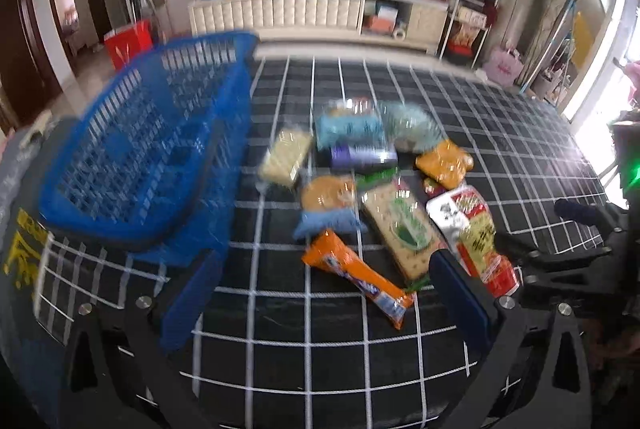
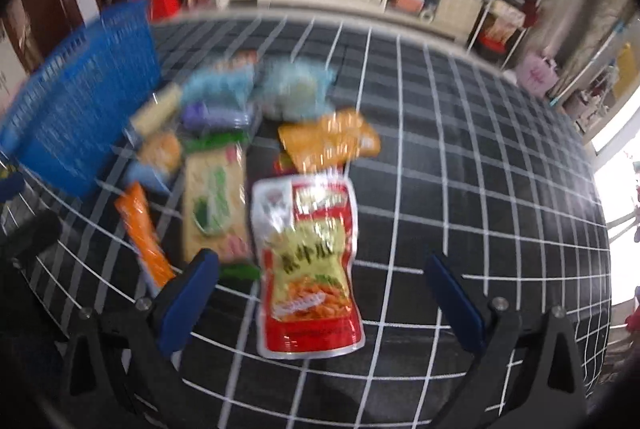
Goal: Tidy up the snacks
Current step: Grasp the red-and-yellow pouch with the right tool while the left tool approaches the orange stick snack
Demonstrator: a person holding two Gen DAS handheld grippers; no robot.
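A heap of snack packets lies on a black cloth with white grid lines [image 1: 320, 349]. A blue slatted basket [image 1: 152, 157] stands left of the heap and holds nothing I can see. My left gripper [image 1: 324, 285] is open above the cloth, its fingers either side of an orange packet [image 1: 356, 275]. My right gripper [image 2: 320, 281] is open too, with a red and yellow pouch [image 2: 308, 265] lying flat between its fingers, untouched. A green cracker pack [image 2: 214, 205], an orange bag [image 2: 330, 141] and light blue bags [image 2: 296, 89] lie beyond. The other gripper [image 1: 576, 249] shows at the right edge of the left wrist view.
A white cabinet [image 1: 316, 9] runs along the far wall beyond the cloth's edge. A wire shelf rack [image 1: 472, 13] and a pink bag [image 1: 504, 65] stand at the right. A red bag [image 1: 128, 41] sits behind the basket. Bare cloth extends to the right of the heap.
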